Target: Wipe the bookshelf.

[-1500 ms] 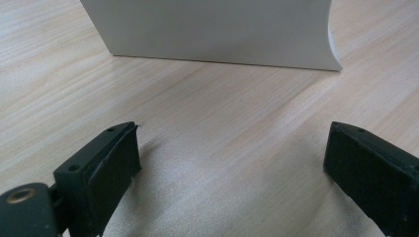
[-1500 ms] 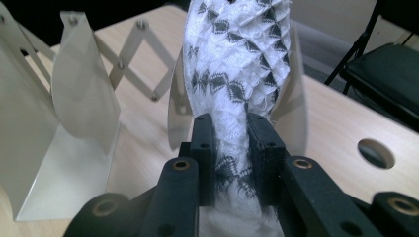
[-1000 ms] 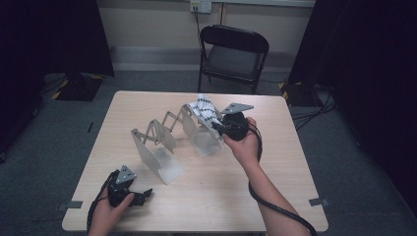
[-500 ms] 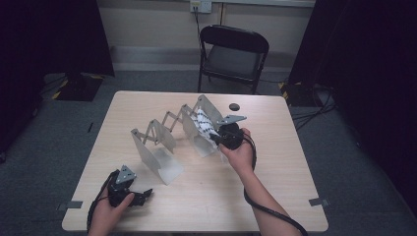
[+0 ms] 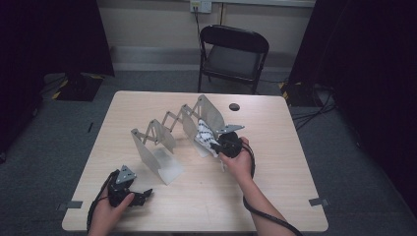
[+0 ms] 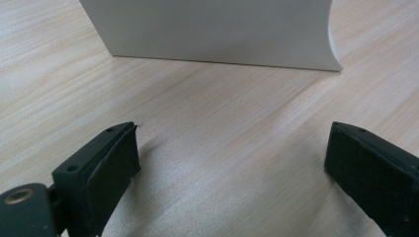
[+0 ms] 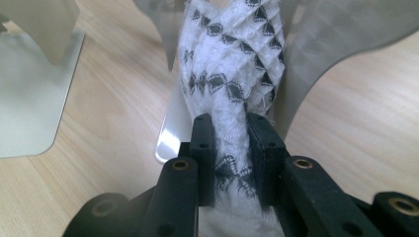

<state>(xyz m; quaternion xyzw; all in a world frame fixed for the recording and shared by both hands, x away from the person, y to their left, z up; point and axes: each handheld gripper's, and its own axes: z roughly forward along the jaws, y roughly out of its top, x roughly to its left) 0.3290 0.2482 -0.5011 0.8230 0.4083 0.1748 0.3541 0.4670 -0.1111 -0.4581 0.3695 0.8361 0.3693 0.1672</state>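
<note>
1. Your right gripper (image 5: 212, 145) is clamped on a white cloth (image 7: 232, 64) with a black pattern; in the right gripper view both jaws press the bunched fabric from either side.
2. The cloth sits in the rack (image 5: 167, 129), an accordion-style stand of pale upright panels joined by a scissor lattice, running diagonally across the middle of the table (image 5: 275, 196). In the high view the cloth (image 5: 203, 133) lies between the two panels at the rack's far right end, with a panel close on each side of it.
3. Your right hand (image 5: 237, 160) is just on the near side of that end of the rack.
4. Your left gripper (image 5: 140, 195) rests near the table's front left corner, jaws spread wide with nothing between them; in the left gripper view only bare wood lies between them.
5. The nearest rack panel (image 6: 217, 29) stands just ahead of the left gripper, apart from it.
6. A small dark round spot (image 5: 234, 106) lies on the table beyond the rack, and a black folding chair (image 5: 231, 54) stands behind the far edge.
</note>
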